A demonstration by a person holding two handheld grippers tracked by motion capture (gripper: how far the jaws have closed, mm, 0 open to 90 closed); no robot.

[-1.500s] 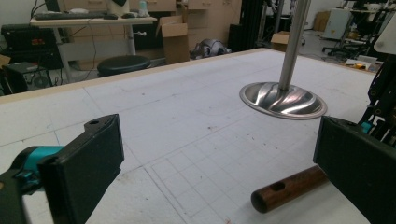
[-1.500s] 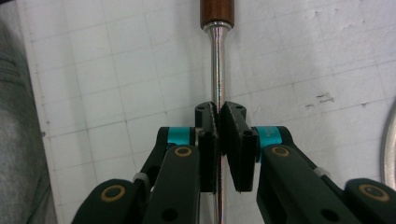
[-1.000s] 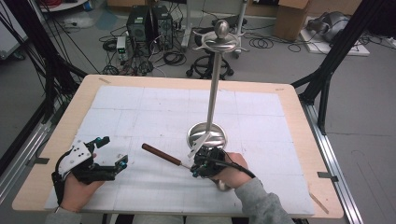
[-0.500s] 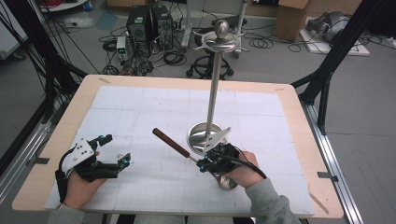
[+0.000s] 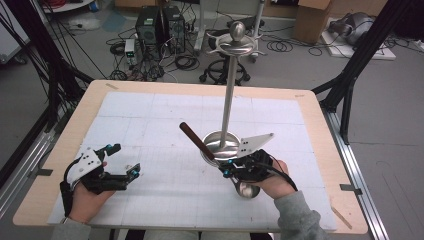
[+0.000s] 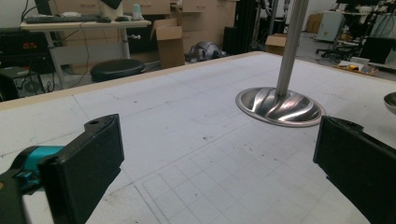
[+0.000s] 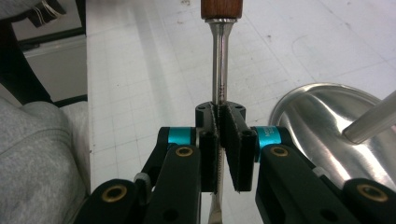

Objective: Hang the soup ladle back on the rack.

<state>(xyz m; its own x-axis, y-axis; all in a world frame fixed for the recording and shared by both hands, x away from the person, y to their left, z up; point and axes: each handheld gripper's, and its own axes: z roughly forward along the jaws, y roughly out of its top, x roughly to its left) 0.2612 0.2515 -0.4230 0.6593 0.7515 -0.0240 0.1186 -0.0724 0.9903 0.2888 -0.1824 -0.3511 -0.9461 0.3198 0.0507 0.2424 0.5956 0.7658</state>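
A ladle with a brown wooden handle [image 5: 196,140] and a steel bowl [image 5: 245,189] is held in my right gripper [image 5: 227,167], which is shut on its thin metal shaft [image 7: 218,60]. The handle slants up and to the left, in front of the stand's round base [image 5: 220,142]. The stand is a tall steel pole [image 5: 229,95] with hooks at its top [image 5: 237,45]. My left gripper [image 5: 126,160] rests at the table's left front, open with nothing between its jaws [image 6: 219,158]. From there the stand's base [image 6: 279,106] lies ahead to the right.
A white gridded mat [image 5: 165,115] covers the wooden table [image 5: 320,135]. A person's grey sleeve [image 7: 37,140] shows to the left in the right gripper view. Black frame legs, cables and equipment stand on the floor beyond the table.
My right gripper has carried the ladle to the right, nearer the stand's base, and the handle now tilts up more steeply. The left gripper has barely moved.
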